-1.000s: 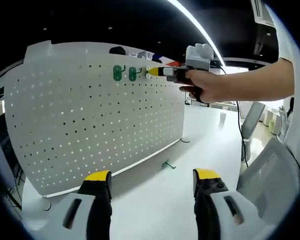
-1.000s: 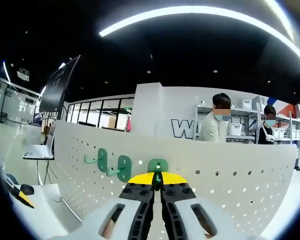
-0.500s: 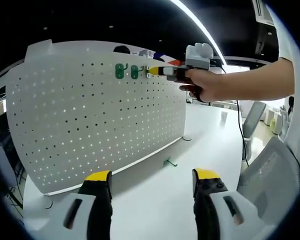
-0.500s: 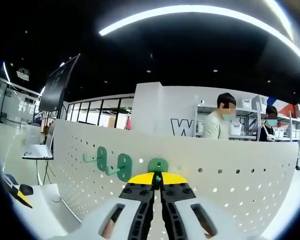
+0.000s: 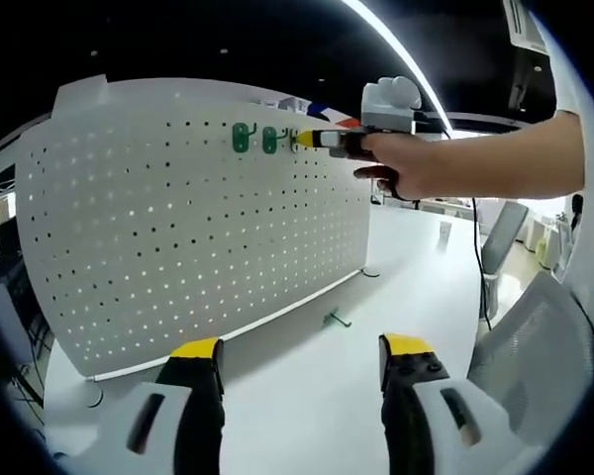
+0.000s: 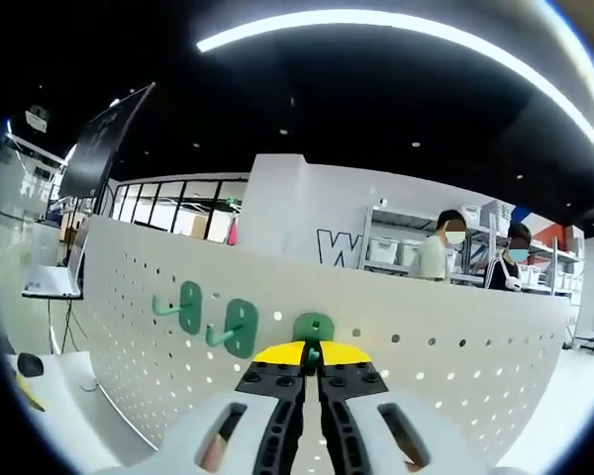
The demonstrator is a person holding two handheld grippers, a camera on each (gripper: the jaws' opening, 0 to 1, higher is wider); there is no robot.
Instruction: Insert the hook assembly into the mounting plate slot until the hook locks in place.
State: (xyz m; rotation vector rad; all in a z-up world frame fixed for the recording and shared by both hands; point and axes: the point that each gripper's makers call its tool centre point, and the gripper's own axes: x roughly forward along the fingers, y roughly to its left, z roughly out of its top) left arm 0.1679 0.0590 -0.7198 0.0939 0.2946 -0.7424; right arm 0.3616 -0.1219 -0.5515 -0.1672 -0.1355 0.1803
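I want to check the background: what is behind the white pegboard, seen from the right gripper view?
Behind the pegboard stand two people by white shelves and a wall with a large letter. Their lower bodies and the floor are covered by the board.

**White tabletop with an upright pegboard and one loose green hook**

A smooth white tabletop [image 5: 307, 386] fills the lower part of the left gripper view and runs back toward the right. A large white pegboard [image 5: 178, 228] stands upright on it, its long bottom edge resting along the surface on small feet. Just in front of that edge, a small green hook [image 5: 336, 319] lies flat on the tabletop, apart from the board. In the right gripper view, the tabletop [image 6: 64, 401] appears at lower left beneath the pegboard [image 6: 455, 346].
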